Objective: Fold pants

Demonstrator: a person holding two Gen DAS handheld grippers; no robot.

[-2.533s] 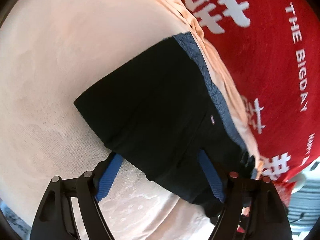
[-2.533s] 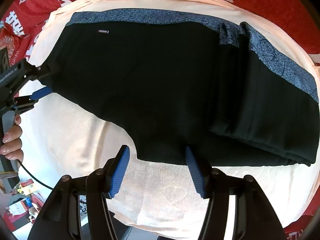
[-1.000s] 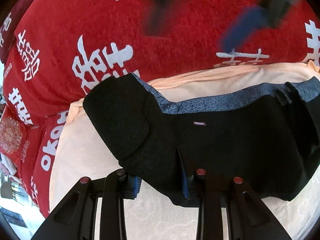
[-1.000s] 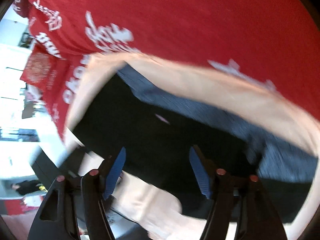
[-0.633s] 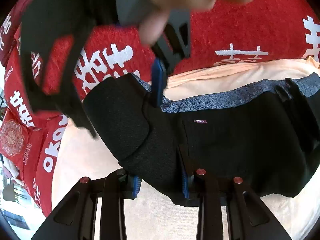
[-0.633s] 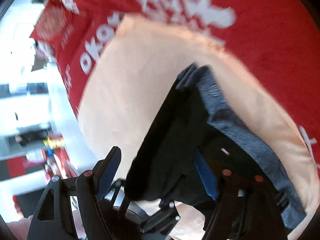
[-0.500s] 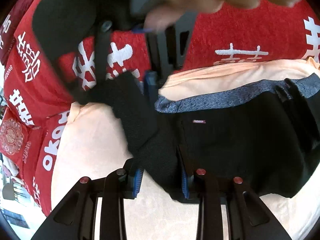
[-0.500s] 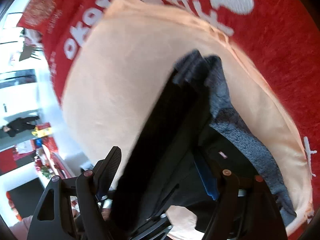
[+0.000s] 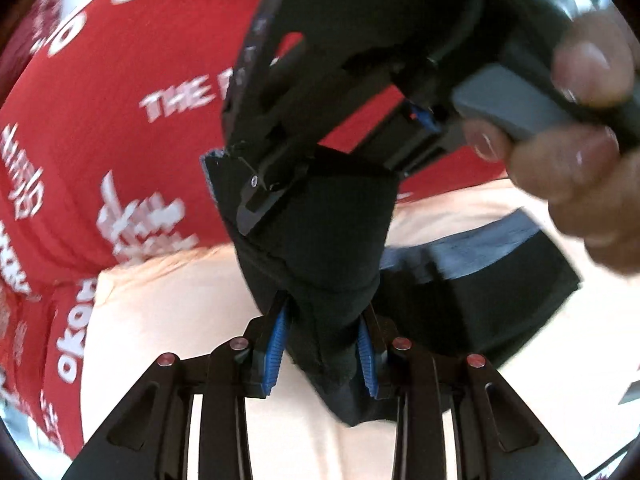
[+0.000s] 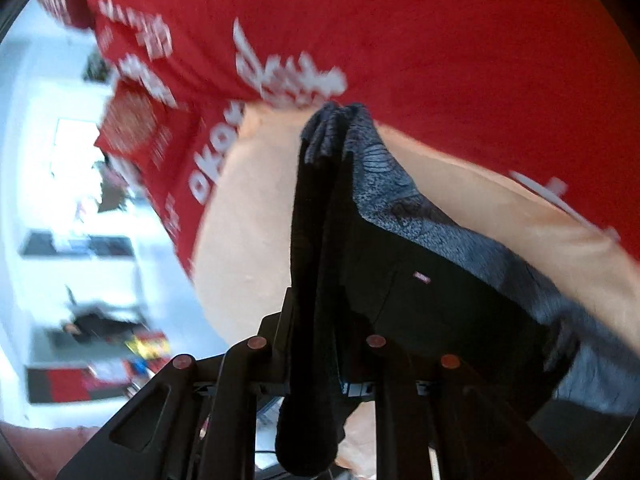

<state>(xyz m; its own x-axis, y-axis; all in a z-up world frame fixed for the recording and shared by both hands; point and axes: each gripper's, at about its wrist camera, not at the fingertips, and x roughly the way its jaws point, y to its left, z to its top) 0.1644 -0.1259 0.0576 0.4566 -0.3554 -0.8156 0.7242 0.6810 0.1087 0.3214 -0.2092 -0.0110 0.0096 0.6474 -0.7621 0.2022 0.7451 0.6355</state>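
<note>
1. left gripper (image 9: 322, 346): blue pads clamped on a bunched black fold of the pants (image 9: 320, 240), cloth pinched between both pads and hanging a bit below them.
2. right gripper (image 10: 316, 360): fingers closed tight on a thick stacked edge of the pants (image 10: 400, 272); pads hidden by the cloth.
3. in the left view the right gripper (image 9: 276, 184) comes in from above, its black body over the same raised fold, the person's hand (image 9: 580, 132) wrapped on the grey handle at upper right.
4. pants orientation: the held end is lifted off the surface and stands up as a narrow ridge running away from the right camera; the rest trails to the right and lies flat.
5. long axis runs roughly left to right across the cloth, the held end on the left.
6. grey patterned waistband (image 10: 404, 192) sits along the far edge of the pants, next to the red side; small label (image 10: 421, 277) shows on the black fabric.
7. layers: several edges stacked at the ridge top; exact count cannot be told.
8. surface: pale peach cloth (image 9: 168, 320) under the pants, laid over a red cloth with white lettering (image 9: 100, 120).
9. room: bright, blurred white area with dark and red shapes (image 10: 80, 280) to the left in the right view, too smeared to name.
</note>
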